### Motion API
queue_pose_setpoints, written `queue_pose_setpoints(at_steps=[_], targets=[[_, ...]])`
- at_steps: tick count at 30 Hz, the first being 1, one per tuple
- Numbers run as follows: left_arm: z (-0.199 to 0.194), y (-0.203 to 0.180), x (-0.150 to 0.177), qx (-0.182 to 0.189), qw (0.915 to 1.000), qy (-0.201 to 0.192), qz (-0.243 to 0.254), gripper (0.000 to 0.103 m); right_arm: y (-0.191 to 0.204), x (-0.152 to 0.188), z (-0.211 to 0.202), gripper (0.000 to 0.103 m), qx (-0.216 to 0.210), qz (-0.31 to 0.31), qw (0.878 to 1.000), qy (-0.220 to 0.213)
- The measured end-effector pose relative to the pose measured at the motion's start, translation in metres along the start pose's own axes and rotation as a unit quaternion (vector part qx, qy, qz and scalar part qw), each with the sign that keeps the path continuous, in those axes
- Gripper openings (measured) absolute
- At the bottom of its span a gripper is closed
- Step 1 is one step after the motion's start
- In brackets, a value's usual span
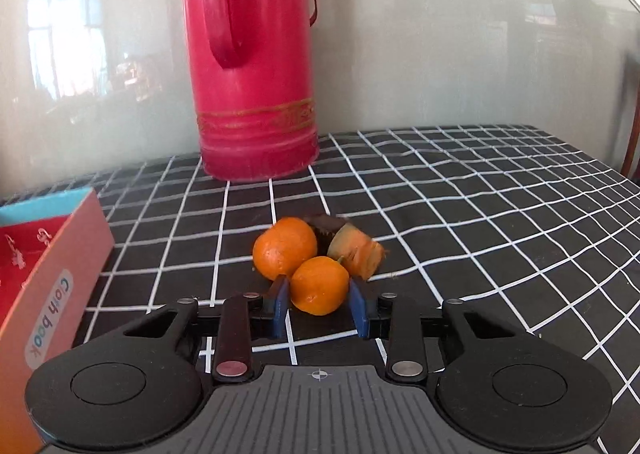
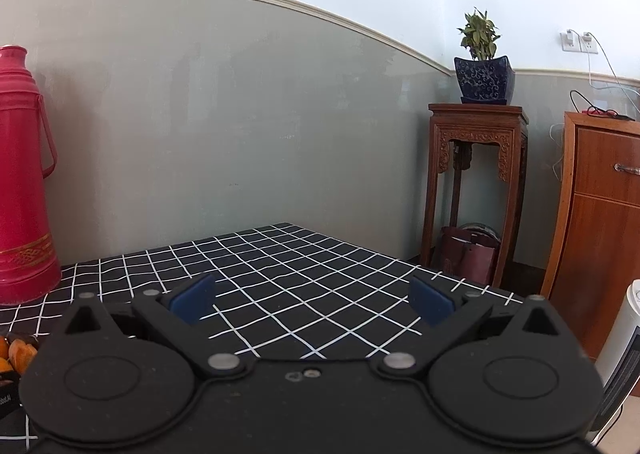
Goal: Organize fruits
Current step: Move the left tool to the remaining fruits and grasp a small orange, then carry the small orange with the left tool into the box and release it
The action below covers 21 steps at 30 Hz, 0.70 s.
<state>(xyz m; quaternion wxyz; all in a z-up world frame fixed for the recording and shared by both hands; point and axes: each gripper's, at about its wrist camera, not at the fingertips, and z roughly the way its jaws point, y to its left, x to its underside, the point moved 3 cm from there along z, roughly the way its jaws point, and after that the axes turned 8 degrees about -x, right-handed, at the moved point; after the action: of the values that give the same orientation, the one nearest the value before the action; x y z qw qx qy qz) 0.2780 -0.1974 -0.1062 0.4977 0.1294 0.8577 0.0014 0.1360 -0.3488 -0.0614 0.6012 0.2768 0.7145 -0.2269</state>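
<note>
Orange mandarin (image 1: 319, 286) clamped in left gripper (image 1: 320, 304), touching a second mandarin (image 1: 285, 248) behind. Right gripper (image 2: 312, 300) jaws apart over checked tablecloth (image 2: 288, 266).

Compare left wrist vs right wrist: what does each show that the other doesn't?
Left wrist only: the left gripper with its blue fingers closed on the nearer small round orange mandarin, a second orange mandarin behind it, a cut orange-fleshed fruit piece, and a pink cardboard box printed "Cloth book".

Right wrist only: the right gripper, open over bare cloth, a potted green plant in a dark blue pot on a carved wooden stand, and a wooden cabinet.

Both: the tall red metal thermos and the black white-grid tablecloth.
</note>
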Motion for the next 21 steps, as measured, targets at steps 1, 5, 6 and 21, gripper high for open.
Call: queue_pose_setpoints(at_steps=[1,5,6,21], targets=[[-0.003,0.0,0.0,-0.003,1.0,-0.008,0.002,0.033,0.001,0.0,0.0,0.097,-0.002,-0.002,1.0,0.0],[-0.016,0.003,0.0,-0.016,0.9992,-0.037,0.009,0.033,0.005,-0.001,-0.002,0.097,-0.011,-0.003,1.0,-0.002],[-0.02,0.006,-0.001,-0.023,0.9987,-0.045,0.009,0.033,0.007,-0.001,-0.003,0.097,-0.014,-0.003,1.0,-0.002],[-0.057,0.135,-0.003,-0.185,0.9764,-0.068,-0.087,0.033,0.055,-0.002,-0.018,0.097,-0.06,-0.031,0.998,-0.01]])
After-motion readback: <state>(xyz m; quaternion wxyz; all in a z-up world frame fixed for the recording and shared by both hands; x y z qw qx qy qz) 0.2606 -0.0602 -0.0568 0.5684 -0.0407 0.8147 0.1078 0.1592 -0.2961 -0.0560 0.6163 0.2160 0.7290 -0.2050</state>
